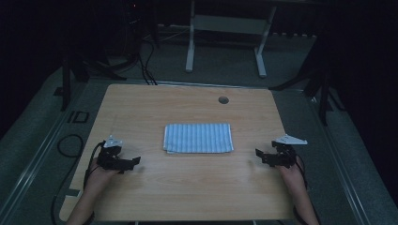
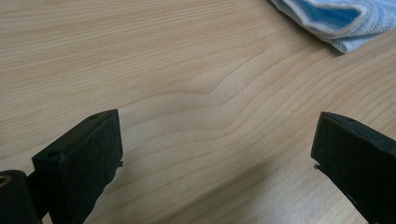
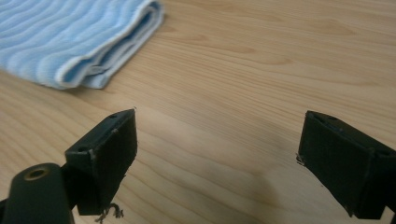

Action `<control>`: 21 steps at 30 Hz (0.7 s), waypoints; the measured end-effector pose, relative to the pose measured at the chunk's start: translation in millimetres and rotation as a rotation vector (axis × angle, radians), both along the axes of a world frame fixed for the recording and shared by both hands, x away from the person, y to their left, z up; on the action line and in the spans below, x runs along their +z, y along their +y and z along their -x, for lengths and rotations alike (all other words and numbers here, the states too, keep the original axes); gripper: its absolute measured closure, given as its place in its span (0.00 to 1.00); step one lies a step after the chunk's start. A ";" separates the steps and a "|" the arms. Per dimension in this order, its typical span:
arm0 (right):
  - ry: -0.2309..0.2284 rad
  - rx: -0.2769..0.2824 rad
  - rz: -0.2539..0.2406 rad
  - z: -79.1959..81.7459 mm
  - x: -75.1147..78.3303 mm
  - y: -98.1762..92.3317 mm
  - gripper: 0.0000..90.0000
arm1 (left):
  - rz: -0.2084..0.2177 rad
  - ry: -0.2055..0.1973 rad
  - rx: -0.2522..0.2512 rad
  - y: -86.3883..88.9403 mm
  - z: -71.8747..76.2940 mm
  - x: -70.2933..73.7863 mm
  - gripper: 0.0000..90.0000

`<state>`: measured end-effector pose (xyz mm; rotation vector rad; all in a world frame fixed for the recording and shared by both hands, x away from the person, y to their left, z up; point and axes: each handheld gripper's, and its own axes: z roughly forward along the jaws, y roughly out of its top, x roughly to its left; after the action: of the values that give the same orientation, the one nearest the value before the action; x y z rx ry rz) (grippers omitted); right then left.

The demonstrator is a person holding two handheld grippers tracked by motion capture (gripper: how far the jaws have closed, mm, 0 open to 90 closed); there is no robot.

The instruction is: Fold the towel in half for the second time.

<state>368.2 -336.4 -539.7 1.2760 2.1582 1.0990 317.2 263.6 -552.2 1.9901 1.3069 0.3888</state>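
Mid-bench (image 1: pixel 141 197) lies the folded blue striped towel (image 1: pixel 198 138), flat, between my left tongs (image 1: pixel 133 163) and right tongs (image 1: pixel 259 155). Both gape wide, empty, well apart from it. Risk: pinching just the top layer unfolds the stack.

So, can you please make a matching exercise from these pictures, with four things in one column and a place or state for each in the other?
Things:
1. cloth
2. left gripper
3. right gripper
4. hole

Places or states:
A. open, at the table's right side
B. folded, in the middle of the table
C. near the table's far edge
D. open, at the table's left side

Pairs: 1-B, 2-D, 3-A, 4-C
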 end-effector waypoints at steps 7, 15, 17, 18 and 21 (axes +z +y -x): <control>0.003 -0.049 -0.016 10.2 0.8 -13.6 0.13 | 0.004 -0.012 0.029 9.8 7.9 1.4 0.02; 0.001 -0.093 -0.014 19.4 0.1 -23.2 0.12 | 0.014 -0.036 0.085 26.4 18.5 2.9 0.02; -0.008 -0.119 -0.012 22.2 -0.3 -25.3 0.12 | 0.024 -0.039 0.095 29.2 20.9 2.2 0.02; -0.011 -0.133 -0.013 23.5 -0.3 -26.4 0.12 | 0.019 -0.036 0.100 31.0 22.2 1.7 0.02; -0.022 -0.151 -0.010 26.1 -0.1 -28.8 0.12 | 0.015 -0.040 0.109 33.4 24.4 1.2 0.02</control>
<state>342.1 -365.3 -539.8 1.3990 2.0063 1.0590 292.8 297.0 -551.0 1.8946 1.3924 0.4670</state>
